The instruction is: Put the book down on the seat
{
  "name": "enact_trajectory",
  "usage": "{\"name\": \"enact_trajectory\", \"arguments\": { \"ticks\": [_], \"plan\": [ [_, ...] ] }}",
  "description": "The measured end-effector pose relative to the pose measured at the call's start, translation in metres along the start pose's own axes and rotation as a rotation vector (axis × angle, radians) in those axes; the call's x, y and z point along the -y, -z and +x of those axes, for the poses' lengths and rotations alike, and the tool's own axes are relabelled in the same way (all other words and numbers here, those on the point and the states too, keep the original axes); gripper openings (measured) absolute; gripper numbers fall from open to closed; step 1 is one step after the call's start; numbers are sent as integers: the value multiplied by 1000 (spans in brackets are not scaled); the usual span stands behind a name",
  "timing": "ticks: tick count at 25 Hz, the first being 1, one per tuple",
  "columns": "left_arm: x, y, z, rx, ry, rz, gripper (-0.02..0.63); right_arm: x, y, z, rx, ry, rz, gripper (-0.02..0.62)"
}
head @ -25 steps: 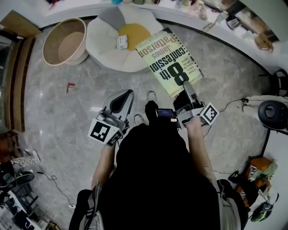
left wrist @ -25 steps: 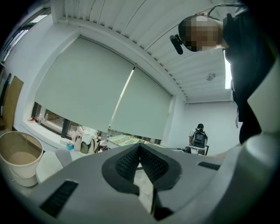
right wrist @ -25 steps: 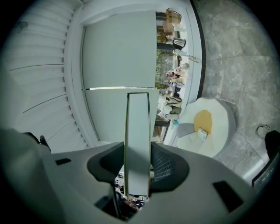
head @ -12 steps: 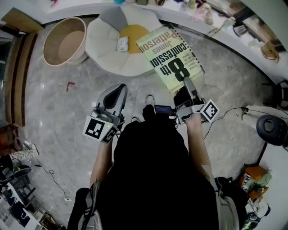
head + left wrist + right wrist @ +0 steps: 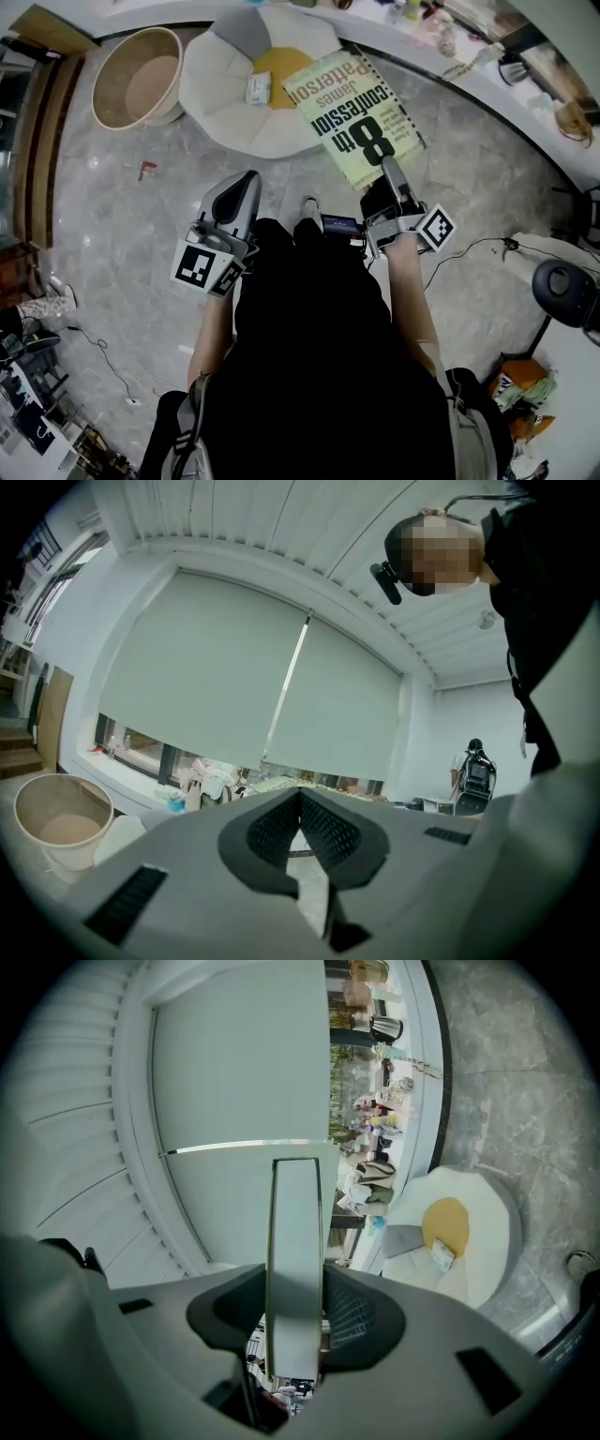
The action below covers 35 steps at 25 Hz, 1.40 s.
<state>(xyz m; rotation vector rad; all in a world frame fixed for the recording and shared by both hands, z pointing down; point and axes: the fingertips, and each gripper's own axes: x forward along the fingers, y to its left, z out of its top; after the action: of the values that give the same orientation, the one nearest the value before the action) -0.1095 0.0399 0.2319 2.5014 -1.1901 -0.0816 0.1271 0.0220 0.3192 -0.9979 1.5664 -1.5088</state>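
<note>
Right gripper (image 5: 393,176) clamped the paperback book (image 5: 361,117) by its near edge, in the air at twelve o'clock. Left gripper (image 5: 244,183) was closed and empty. The egg-shaped seat (image 5: 220,80) lay at eleven o'clock. With such an edge grip, the book could droop, slip and miss the seat.

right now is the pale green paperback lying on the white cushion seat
No, the right tongs hold the pale green paperback up, off the white cushion seat.

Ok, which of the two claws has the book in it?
The right claw: its jaws are clamped on the edge of the book. The left claw is shut, with nothing between its jaws.
</note>
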Motion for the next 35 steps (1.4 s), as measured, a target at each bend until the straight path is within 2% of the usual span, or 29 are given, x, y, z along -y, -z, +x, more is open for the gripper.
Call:
{"name": "enact_trajectory", "arguments": {
  "ticks": [4, 8, 13, 18, 22, 31, 35],
  "plan": [
    [19, -3, -16, 12, 6, 28, 11, -4, 7, -21, -1, -10, 10, 183],
    [3, -8, -4, -21, -13, 46, 11, -7, 0, -2, -1, 0, 18, 183],
    [-2, -11, 6, 14, 19, 3, 11, 1, -1, 4, 15, 10, 17, 183],
    [-12, 1, 8, -10, 24, 56, 11, 2, 1, 2, 42, -8, 20, 183],
    [-14, -2, 14, 7, 52, 69, 11, 0, 1, 2, 47, -27, -4, 183],
    [-8, 3, 19, 37, 94, 91, 11, 1, 4, 2, 59, -66, -13, 183],
    [-11, 6, 24, 19, 117, 76, 11, 0, 1, 3, 70, -38, -23, 183]
  ]
}}
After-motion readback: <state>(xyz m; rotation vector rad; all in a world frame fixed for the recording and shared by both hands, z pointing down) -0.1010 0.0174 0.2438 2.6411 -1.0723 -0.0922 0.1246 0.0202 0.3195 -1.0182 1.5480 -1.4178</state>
